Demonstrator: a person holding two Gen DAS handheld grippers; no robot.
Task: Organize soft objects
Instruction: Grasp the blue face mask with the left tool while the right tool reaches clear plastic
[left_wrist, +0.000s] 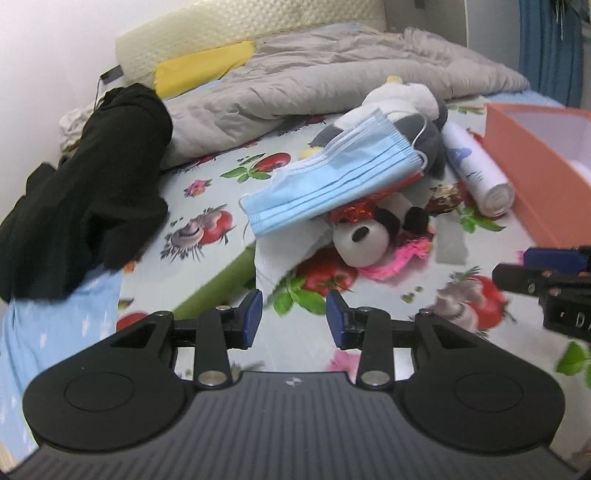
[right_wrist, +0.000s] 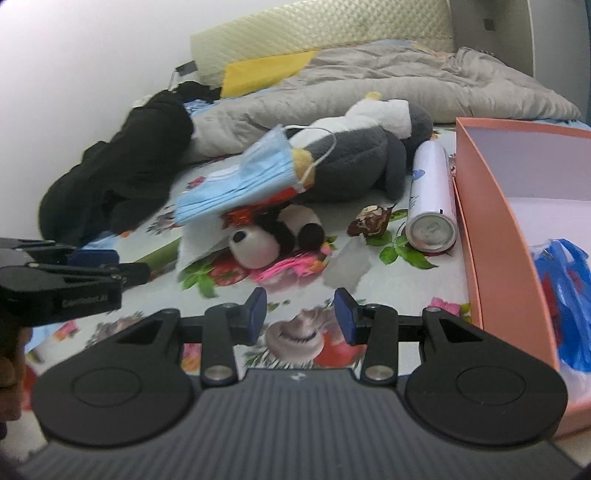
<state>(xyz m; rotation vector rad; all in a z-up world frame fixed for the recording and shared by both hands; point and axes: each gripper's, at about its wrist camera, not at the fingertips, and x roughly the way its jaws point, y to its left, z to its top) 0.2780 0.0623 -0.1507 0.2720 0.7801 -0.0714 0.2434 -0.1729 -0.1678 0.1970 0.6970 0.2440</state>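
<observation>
A blue face mask (left_wrist: 332, 173) (right_wrist: 236, 184) lies draped over a pile on the flowered bed sheet (left_wrist: 229, 173). Under it are a small panda plush (left_wrist: 369, 236) (right_wrist: 266, 240) and a larger grey and white plush (left_wrist: 406, 110) (right_wrist: 354, 162). A black garment (left_wrist: 92, 184) (right_wrist: 122, 173) is heaped at the left. My left gripper (left_wrist: 294, 317) hovers short of the pile, open and empty. My right gripper (right_wrist: 301, 314) is beside it to the right, also open with nothing between its fingers. Each gripper shows at the edge of the other's view.
A salmon box (left_wrist: 535, 162) (right_wrist: 491, 221) stands at the right with a blue plastic bag (right_wrist: 565, 295) inside. A white spray can (left_wrist: 476, 170) (right_wrist: 432, 199) lies against it. White tissue (left_wrist: 280, 258), pink shreds (right_wrist: 288, 266) and a brown wrapper (right_wrist: 369, 221) lie around the pile. A grey quilt (left_wrist: 332, 74) fills the back.
</observation>
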